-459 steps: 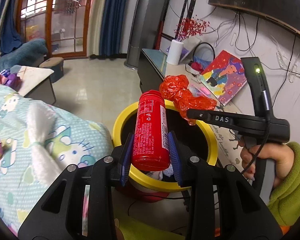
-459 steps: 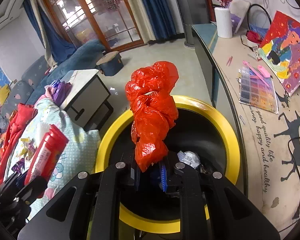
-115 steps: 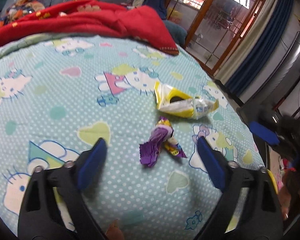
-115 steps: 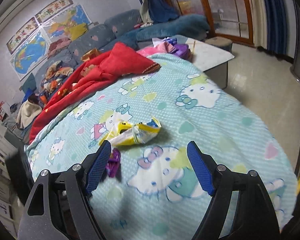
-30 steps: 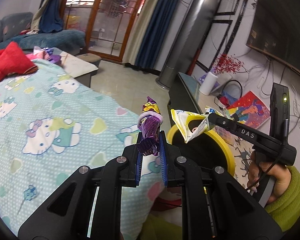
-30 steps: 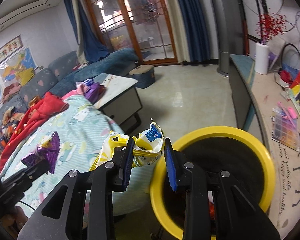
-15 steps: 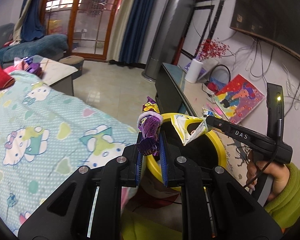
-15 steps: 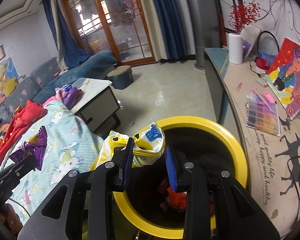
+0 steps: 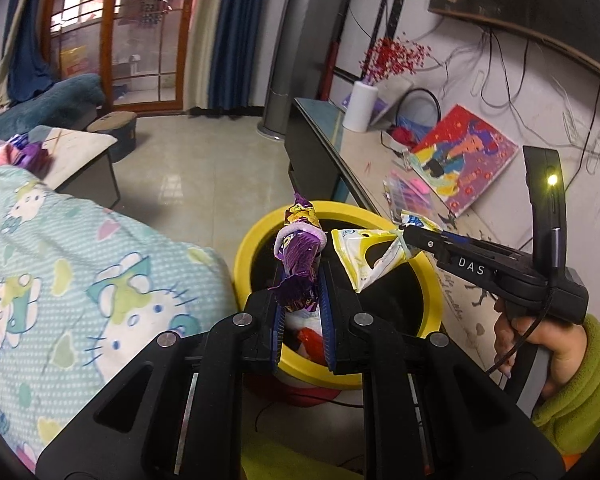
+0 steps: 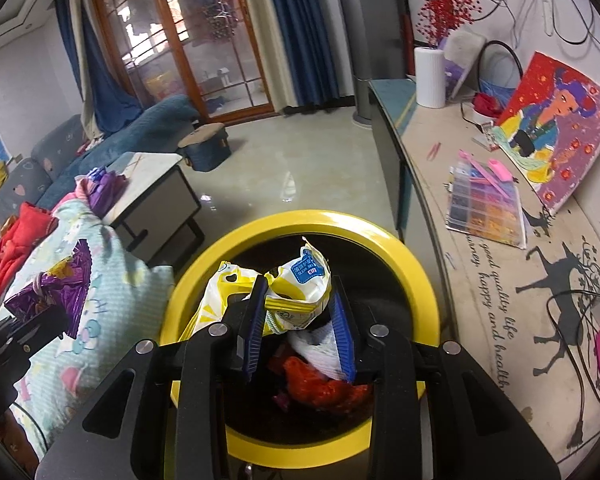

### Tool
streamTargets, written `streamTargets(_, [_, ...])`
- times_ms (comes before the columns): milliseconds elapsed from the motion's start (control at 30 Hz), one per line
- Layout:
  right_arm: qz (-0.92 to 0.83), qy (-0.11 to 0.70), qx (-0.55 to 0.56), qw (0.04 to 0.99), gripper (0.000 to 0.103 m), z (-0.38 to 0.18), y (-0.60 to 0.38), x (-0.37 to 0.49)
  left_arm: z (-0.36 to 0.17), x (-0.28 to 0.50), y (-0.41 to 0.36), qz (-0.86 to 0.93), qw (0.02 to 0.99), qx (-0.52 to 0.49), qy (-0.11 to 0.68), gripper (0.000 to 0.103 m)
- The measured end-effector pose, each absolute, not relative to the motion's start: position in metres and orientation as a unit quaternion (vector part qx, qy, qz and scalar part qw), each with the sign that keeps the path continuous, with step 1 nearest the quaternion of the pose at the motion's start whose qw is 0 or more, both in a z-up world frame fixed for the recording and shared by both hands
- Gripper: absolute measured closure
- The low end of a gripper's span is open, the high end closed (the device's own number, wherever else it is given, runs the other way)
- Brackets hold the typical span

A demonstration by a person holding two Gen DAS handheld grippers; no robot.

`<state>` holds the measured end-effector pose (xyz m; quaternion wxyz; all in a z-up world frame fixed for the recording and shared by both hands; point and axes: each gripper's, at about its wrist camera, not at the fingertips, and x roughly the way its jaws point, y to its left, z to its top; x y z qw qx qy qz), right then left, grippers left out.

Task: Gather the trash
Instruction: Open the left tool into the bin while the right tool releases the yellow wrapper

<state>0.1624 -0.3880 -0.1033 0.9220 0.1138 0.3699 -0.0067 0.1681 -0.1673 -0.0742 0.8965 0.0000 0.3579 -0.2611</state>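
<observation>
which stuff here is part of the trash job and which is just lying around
Job:
- purple wrapper, in left tongs
- yellow packet, in right tongs
- yellow bin

Lying about:
- painting
- white vase
- bead box
- blanket

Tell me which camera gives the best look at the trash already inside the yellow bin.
The right wrist view: it looks down into the yellow bin, showing red plastic and white paper. The left wrist view shows only a sliver of it between that gripper's fingers.
</observation>
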Motion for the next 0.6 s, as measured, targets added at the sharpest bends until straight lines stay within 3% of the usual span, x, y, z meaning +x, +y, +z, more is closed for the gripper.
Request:
streamTargets(467, [-0.029, 0.367, 0.147, 0.918, 0.068, -0.116, -0.419, 0.162, -0.106, 0.18, -0.205, -0.283, 0.875, 0.034, 0.392, 0.09])
streamTargets(567, [-0.033, 0.363, 0.148, 0.919, 0.058, -0.114, -0.419, 0.161, -0.112, 0.187, -0.207, -0.281, 0.87, 0.034, 0.403, 0.081])
streamTargets(600, [-0.033, 0.362, 0.149, 0.92, 0.058, -0.113, -0.419, 0.161, -0.114, 0.188, -0.207, -0.278, 0.87, 0.033, 0.406, 0.072])
